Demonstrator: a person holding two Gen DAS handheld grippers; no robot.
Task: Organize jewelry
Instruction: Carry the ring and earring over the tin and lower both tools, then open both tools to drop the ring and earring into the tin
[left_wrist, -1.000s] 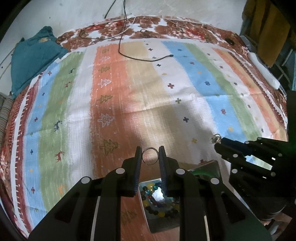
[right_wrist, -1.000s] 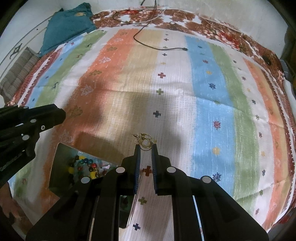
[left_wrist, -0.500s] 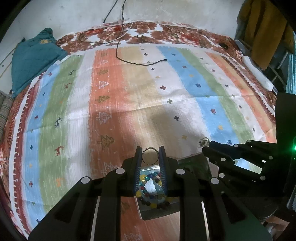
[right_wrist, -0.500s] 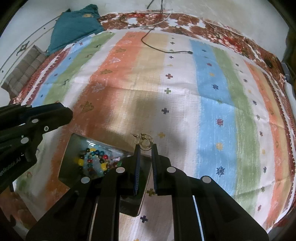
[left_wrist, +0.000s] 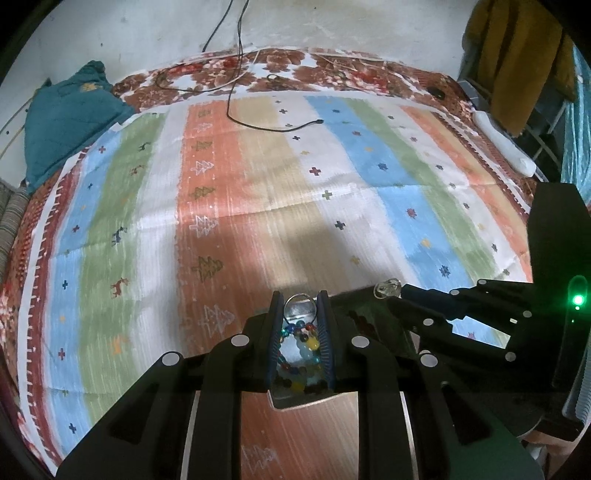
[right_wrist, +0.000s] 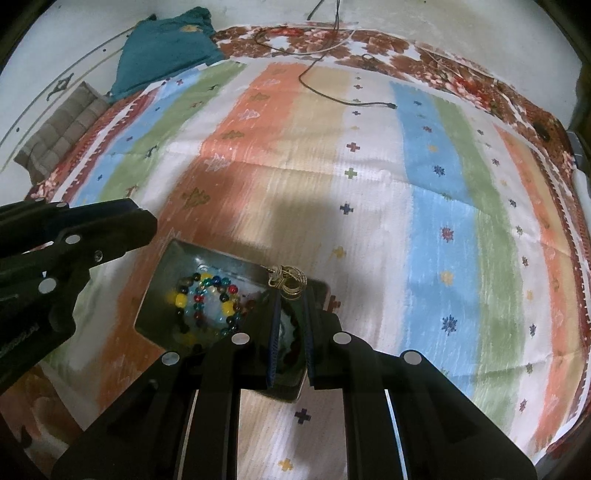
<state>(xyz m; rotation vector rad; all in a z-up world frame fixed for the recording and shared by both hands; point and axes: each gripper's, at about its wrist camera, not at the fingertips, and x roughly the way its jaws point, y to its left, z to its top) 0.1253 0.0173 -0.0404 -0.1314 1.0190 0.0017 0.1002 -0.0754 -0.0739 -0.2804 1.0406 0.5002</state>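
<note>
A dark metal tray (right_wrist: 173, 258) lies on the striped bed cover and holds a coloured bead bracelet (right_wrist: 207, 299). My left gripper (left_wrist: 300, 300) is shut on a thin silver ring (left_wrist: 300, 303) and holds it above the tray's beads (left_wrist: 299, 343). My right gripper (right_wrist: 290, 291) is shut on a gold earring (right_wrist: 290, 280) above the tray's right end. The right gripper with the earring (left_wrist: 387, 287) also shows in the left wrist view, and the left gripper (right_wrist: 129, 225) shows at the left of the right wrist view.
A striped bed cover (left_wrist: 258, 206) spreads out all around the tray. A black cable (left_wrist: 273, 127) lies at the far side. A teal cloth (left_wrist: 70, 114) lies at the far left. A white object (left_wrist: 506, 147) lies at the right edge.
Both grippers have moved back and down over the tray, still holding the ring and the earring. The tray and beads now sit right under both fingertips.
</note>
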